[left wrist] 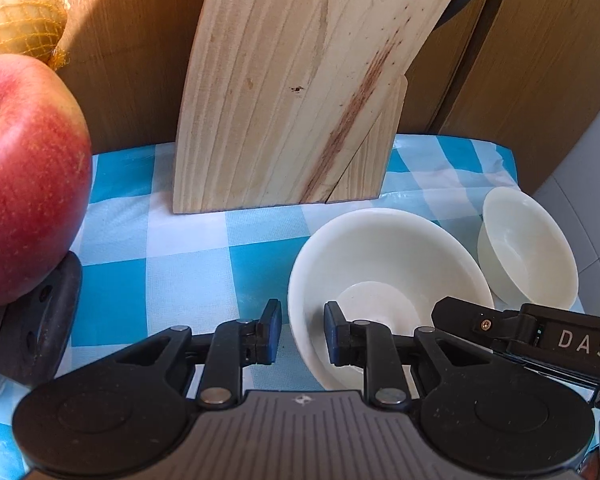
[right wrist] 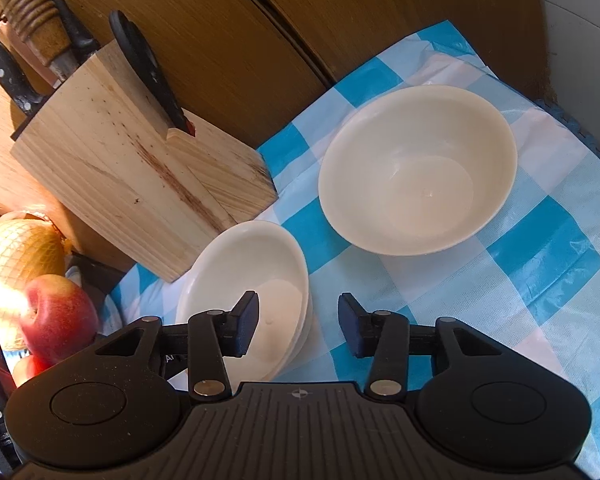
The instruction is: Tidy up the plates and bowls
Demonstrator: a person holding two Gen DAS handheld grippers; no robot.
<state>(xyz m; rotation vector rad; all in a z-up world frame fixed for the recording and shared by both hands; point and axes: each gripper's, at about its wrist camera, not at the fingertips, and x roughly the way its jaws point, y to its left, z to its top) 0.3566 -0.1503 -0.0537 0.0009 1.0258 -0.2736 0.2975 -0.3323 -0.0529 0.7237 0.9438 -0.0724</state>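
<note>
A stack of white shallow plates (left wrist: pixel 384 264) (right wrist: pixel 256 276) sits on the blue-checked cloth in front of the knife block. A white bowl (left wrist: pixel 528 248) (right wrist: pixel 416 168) stands to its right. My left gripper (left wrist: pixel 302 332) is open, its jaws straddling the near left rim of the plates without closing on it. My right gripper (right wrist: pixel 298 324) is open and straddles the right rim of the same plates; part of it shows in the left wrist view (left wrist: pixel 540 332).
A wooden knife block (left wrist: pixel 296 88) (right wrist: pixel 140 160) with knives stands against the wooden cabinet wall. A red apple (left wrist: pixel 24 176) (right wrist: pixel 58 316) and netted onions (left wrist: pixel 16 12) (right wrist: pixel 16 256) are at the left. The table edge (left wrist: pixel 512 164) lies to the right.
</note>
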